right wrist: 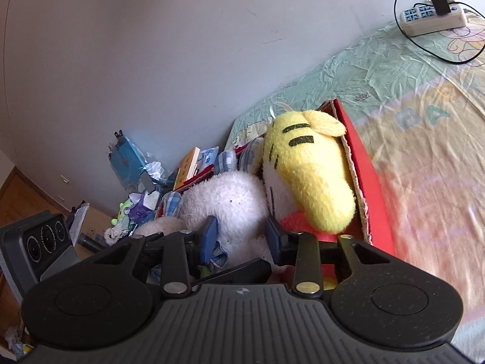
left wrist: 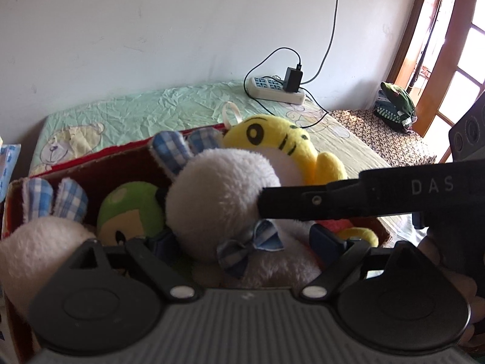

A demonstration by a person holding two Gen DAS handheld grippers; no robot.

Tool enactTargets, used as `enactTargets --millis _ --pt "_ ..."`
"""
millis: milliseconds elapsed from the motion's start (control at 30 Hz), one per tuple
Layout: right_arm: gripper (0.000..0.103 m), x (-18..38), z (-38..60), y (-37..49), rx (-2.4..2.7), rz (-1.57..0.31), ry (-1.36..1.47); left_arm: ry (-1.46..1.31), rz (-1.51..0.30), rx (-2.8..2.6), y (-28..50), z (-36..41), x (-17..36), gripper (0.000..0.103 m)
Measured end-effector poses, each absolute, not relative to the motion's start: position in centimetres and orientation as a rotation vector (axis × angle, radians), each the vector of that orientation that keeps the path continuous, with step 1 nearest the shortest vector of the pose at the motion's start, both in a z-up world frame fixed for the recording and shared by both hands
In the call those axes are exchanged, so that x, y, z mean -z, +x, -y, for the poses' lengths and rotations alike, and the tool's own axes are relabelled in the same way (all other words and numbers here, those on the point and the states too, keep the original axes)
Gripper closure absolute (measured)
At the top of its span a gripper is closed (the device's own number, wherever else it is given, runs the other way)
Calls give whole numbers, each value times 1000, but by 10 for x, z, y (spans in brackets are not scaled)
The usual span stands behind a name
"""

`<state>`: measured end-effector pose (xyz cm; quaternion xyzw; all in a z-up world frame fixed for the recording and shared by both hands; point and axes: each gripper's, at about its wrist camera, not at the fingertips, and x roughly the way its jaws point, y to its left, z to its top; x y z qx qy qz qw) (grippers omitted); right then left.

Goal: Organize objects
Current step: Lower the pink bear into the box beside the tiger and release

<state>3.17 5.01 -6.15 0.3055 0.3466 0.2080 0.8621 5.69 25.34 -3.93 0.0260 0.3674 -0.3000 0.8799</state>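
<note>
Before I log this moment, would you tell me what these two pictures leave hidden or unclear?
- Box floor: both views, covered by the soft toys.
- Green toy: left wrist view, lower half behind the left tool.
- White rabbit: right wrist view, whether the right tool presses it; its body hides the contact.
- Second rabbit: left wrist view, cut off by the edge.
- Clutter pile: right wrist view, too small.

The white rabbit plush (left wrist: 221,200) hides most of the green plush (left wrist: 130,212) and the yellow plush's (left wrist: 282,148) lower body. The red box (right wrist: 363,163) is largely covered (its floor unseen). Clutter by the wall (right wrist: 142,188) is too small to identify.
</note>
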Motion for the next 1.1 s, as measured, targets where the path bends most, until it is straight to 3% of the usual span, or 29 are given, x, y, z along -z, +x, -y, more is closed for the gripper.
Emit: enactTargets --millis 400,900,1100 --pt "66 52 -45 10 -365 -717 604 104 -774 551 46 -248 33 4" --pt "65 56 -34 7 -368 -761 580 193 -809 261 29 -225 26 4" --pt "52 45 -19 -1 -390 -778 544 197 -825 154 17 -211 22 4"
